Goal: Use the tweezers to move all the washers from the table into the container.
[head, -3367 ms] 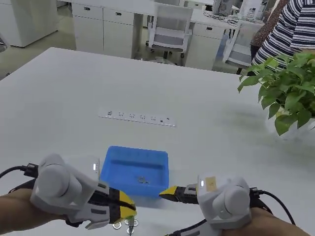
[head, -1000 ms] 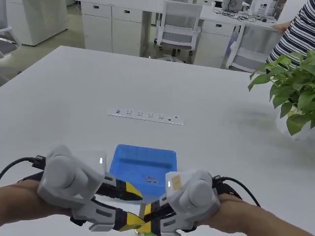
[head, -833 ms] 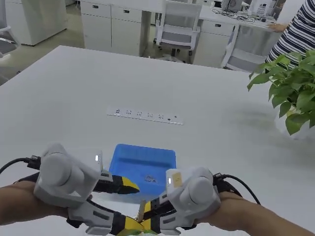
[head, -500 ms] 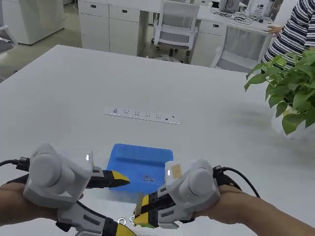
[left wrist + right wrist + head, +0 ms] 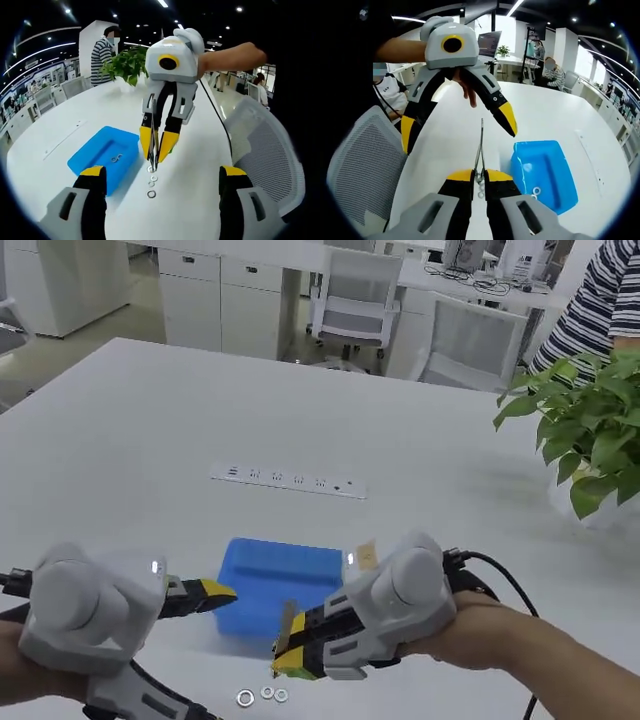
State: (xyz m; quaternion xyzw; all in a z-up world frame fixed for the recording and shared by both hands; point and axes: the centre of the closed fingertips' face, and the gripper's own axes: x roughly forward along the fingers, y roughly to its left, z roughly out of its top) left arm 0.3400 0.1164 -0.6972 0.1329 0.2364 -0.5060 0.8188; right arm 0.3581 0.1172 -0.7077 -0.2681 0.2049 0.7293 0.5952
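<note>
My right gripper [image 5: 288, 650] is shut on a pair of thin metal tweezers [image 5: 480, 145], gripped near their back end. In the left gripper view the tweezers' tip [image 5: 155, 162] hangs just above three small washers [image 5: 151, 181], which lie in a row on the white table. These washers [image 5: 264, 696] are at the near edge, in front of the blue container [image 5: 275, 575]. Two washers [image 5: 536, 191] lie inside that container [image 5: 102, 155]. My left gripper [image 5: 162, 172] faces the right one with its jaws wide open and nothing between them.
A white power strip [image 5: 288, 480] lies beyond the container. A potted green plant [image 5: 590, 430] stands at the table's right edge, with a person in a striped shirt [image 5: 600, 300] behind it. Office chairs and desks are past the far edge.
The right gripper has swung in from the right to the left gripper and now holds the tweezers over the washers. The left gripper's jaws have spread apart and it has drawn back left.
</note>
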